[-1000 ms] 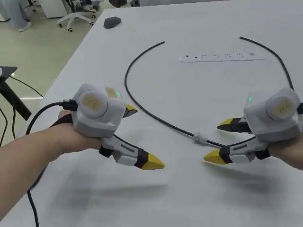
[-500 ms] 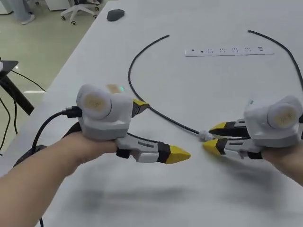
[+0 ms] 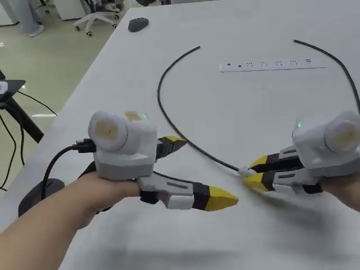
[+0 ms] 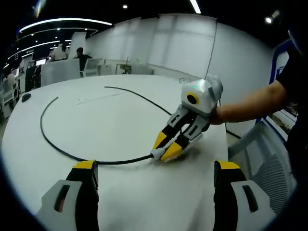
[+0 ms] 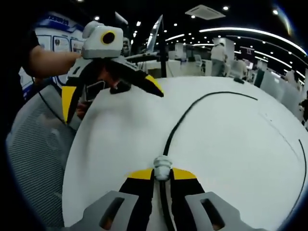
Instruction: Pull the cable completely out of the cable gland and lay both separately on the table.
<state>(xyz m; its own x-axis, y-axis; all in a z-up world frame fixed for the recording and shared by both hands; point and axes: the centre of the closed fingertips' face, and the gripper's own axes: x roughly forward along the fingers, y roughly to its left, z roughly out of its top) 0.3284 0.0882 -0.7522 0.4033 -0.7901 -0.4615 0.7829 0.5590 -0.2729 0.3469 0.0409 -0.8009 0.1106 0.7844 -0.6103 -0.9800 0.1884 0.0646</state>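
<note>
Gland point(image 3: 244, 171): small and white, low on the table point(image 3: 225, 101), caught at the tips of the right gripper point(image 3: 252, 172). The cable point(image 3: 160, 93) runs through it and is not pulled out.
Cable: black and lying on the table. From the gland it sweeps left and away in a wide arc to a free end near the power strip point(image 3: 273, 65). In the right gripper view it also passes back between that gripper's jaws.
Far stretch: another black length curves along the table's right side, past the strip's right end.
Right gripper: jaws pressed together on the gland, yellow tips down at the table surface.
Left gripper point(image 3: 202, 169): held above the table just left of the gland, with its jaws spread wide and nothing between them. In its own view, bare table and the cable lie ahead of the jaws.
Power strip: white and flat on the far part of the table, apart from the arc.
Mouse point(image 3: 138, 24): dark, near the table's far left edge.
</note>
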